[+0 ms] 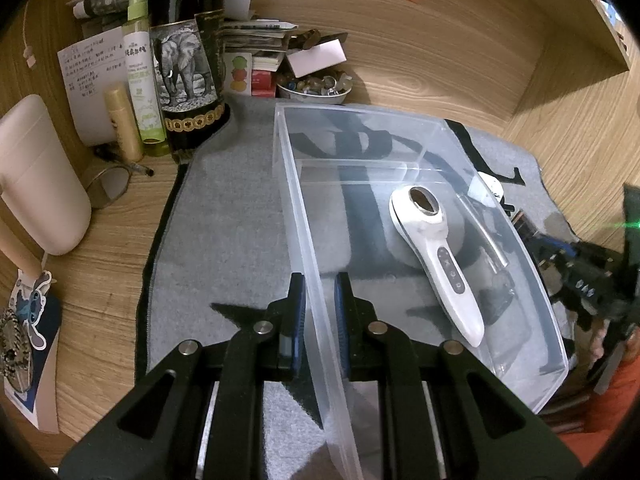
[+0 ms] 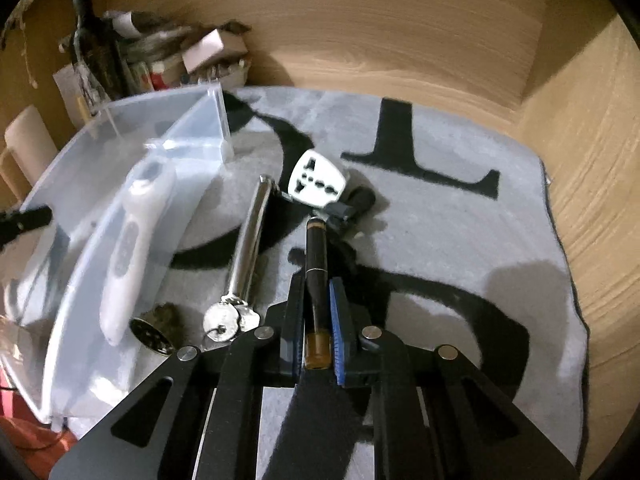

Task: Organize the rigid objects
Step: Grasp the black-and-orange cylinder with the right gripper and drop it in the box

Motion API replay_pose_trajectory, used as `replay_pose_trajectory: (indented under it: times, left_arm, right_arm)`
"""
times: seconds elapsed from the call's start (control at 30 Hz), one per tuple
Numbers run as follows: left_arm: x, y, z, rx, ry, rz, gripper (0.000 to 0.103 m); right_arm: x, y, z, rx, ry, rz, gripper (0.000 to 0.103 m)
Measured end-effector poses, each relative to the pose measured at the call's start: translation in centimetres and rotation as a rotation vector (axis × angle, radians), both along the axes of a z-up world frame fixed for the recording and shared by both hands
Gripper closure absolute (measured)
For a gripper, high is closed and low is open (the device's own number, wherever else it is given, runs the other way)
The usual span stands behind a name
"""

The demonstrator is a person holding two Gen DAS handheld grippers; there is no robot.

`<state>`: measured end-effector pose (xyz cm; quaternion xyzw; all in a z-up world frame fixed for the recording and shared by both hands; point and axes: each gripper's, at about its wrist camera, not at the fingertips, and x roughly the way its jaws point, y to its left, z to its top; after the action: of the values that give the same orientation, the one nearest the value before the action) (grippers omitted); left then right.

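A clear plastic bin [image 1: 304, 216] stands on the grey mat [image 1: 224, 208]. A white handheld device [image 1: 436, 252] lies inside it; it also shows in the right wrist view [image 2: 128, 240]. My left gripper [image 1: 320, 300] is shut on the bin's near wall. My right gripper [image 2: 316, 292] is shut on a black and gold pen [image 2: 316, 248], held just above the mat. On the mat beside the bin lie a chrome tube with keys [image 2: 250, 232], a white travel adapter [image 2: 318, 178] and a round dark metal piece [image 2: 154, 330].
Left of the bin stand a dark elephant-label bottle [image 1: 186, 60], a green spray bottle [image 1: 140, 76], a gold tube [image 1: 122, 120] and a beige container [image 1: 38, 176]. A bowl of small items [image 1: 314, 88] sits behind. Wooden walls [image 2: 400, 32] close in the back and right.
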<state>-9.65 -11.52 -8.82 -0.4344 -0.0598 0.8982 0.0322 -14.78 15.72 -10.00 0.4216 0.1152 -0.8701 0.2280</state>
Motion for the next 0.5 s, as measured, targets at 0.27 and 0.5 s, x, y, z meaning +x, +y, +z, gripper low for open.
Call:
replay_pose_trajectory:
  times: [0.27, 0.5]
  left_arm:
    - [-0.2, 0.2, 0.0, 0.003, 0.001, 0.005, 0.088]
    - [-0.2, 0.3, 0.0, 0.004, 0.006, 0.002, 0.088]
  right_arm:
    - [0.9, -2.4, 4.6, -0.079, 0.133, 0.077, 0.093]
    - [2.3, -7.4, 6.4, -0.114, 0.193, 0.229, 0.093]
